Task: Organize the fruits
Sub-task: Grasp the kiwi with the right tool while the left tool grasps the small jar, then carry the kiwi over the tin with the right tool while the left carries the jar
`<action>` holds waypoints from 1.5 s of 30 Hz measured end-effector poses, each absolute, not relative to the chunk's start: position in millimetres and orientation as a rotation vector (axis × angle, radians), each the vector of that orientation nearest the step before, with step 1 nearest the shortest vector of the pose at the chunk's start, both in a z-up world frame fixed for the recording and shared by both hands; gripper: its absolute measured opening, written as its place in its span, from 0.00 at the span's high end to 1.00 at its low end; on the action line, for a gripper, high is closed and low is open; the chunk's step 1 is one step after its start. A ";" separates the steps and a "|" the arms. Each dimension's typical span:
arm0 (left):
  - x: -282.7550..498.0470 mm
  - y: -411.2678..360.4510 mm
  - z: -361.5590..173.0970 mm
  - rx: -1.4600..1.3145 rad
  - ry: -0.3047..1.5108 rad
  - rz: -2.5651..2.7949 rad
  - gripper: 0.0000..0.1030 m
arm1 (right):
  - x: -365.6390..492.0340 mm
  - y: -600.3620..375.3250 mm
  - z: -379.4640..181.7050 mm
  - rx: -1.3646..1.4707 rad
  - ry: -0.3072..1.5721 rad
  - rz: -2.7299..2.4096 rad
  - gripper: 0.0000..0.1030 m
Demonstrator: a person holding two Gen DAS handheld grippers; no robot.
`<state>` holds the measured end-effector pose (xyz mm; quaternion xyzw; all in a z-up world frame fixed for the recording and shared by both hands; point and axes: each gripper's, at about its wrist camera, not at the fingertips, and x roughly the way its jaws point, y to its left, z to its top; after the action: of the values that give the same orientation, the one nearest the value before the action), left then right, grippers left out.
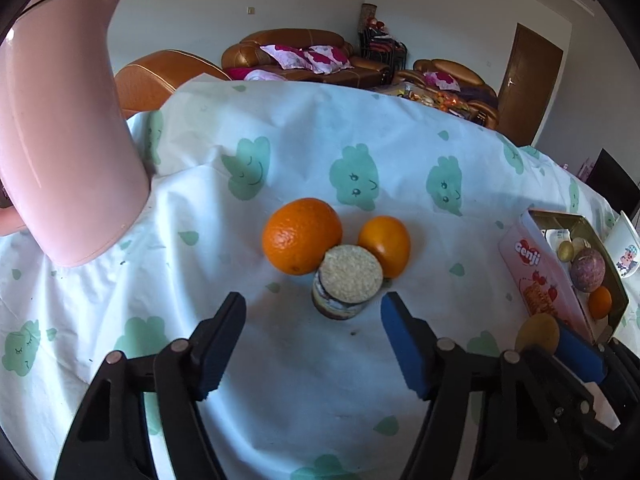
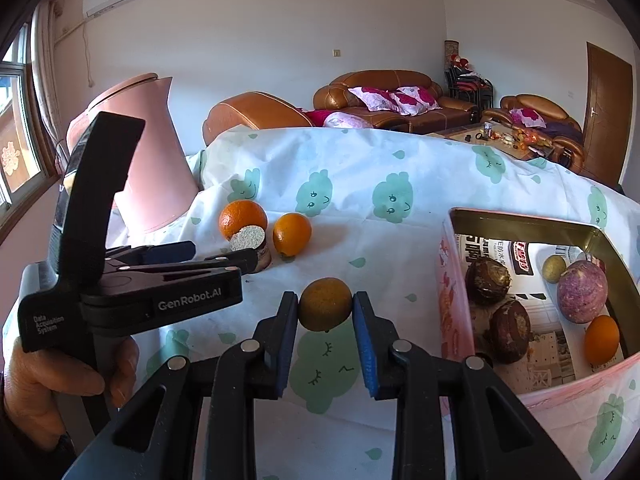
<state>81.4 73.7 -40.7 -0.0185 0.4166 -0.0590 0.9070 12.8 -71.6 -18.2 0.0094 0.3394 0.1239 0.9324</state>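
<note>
Right gripper (image 2: 325,312) clamps a dull yellow-brown fruit (image 2: 325,309) above the cloth, the open tin (image 2: 520,222) lying just to its right; left gripper (image 1: 313,340) stands open, the small jar (image 1: 346,286) straight ahead, two oranges (image 1: 302,235) behind it.

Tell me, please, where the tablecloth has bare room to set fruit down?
Free: cloth between the small orange and tin, and behind both oranges. Crowded: around the jar, wedged against the large orange.

White walls (image 2: 280,20), brown leather sofas (image 2: 396,96), wooden door (image 2: 608,116), window (image 2: 16,120), apparently daylit
</note>
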 end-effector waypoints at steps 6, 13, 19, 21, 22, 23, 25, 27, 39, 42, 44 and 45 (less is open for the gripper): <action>98.8 54.9 -47.6 -0.042 0.900 -0.125 0.46 | 14.8 -76.5 -18.4 0.039 0.696 0.260 0.71; 103.0 62.0 -47.0 -0.110 0.885 -0.141 0.63 | 12.4 -79.5 -19.6 0.054 0.705 0.266 0.71; 88.2 80.4 -43.1 -0.161 0.850 -0.131 0.64 | 10.0 -82.3 -16.8 0.062 0.679 0.257 0.71; 78.8 84.4 -36.1 -0.146 0.808 -0.103 0.64 | 6.9 -82.6 -13.2 0.059 0.654 0.255 0.71; 74.2 86.3 -33.2 -0.137 0.786 -0.088 0.64 | 5.1 -82.6 -11.3 0.056 0.641 0.254 0.71; 69.5 87.3 -30.4 -0.131 0.768 -0.074 0.64 | 3.5 -82.6 -9.4 0.054 0.628 0.255 0.71; 61.9 91.8 -27.0 -0.137 0.741 -0.052 0.64 | 1.1 -82.8 -6.4 0.052 0.610 0.260 0.71; 58.5 96.3 -24.6 -0.154 0.726 -0.037 0.64 | -0.5 -83.9 -3.8 0.054 0.599 0.265 0.71; 32.8 77.5 -23.6 -0.141 0.697 -0.025 0.64 | -8.1 -104.9 5.7 0.074 0.563 0.283 0.71; 29.0 63.1 -20.2 -0.129 0.685 -0.053 0.64 | -11.4 -115.0 7.8 0.091 0.556 0.295 0.71; 25.8 51.9 -15.6 -0.125 0.670 -0.078 0.64 | -13.3 -123.4 10.0 0.103 0.547 0.297 0.71; 24.6 45.7 -13.1 -0.119 0.662 -0.090 0.64 | -14.2 -127.3 11.0 0.103 0.542 0.291 0.71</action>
<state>24.6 45.7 -13.1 -0.0584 0.3246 -0.0441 0.9430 -14.2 -127.3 11.0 0.0508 0.2666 0.1431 0.9518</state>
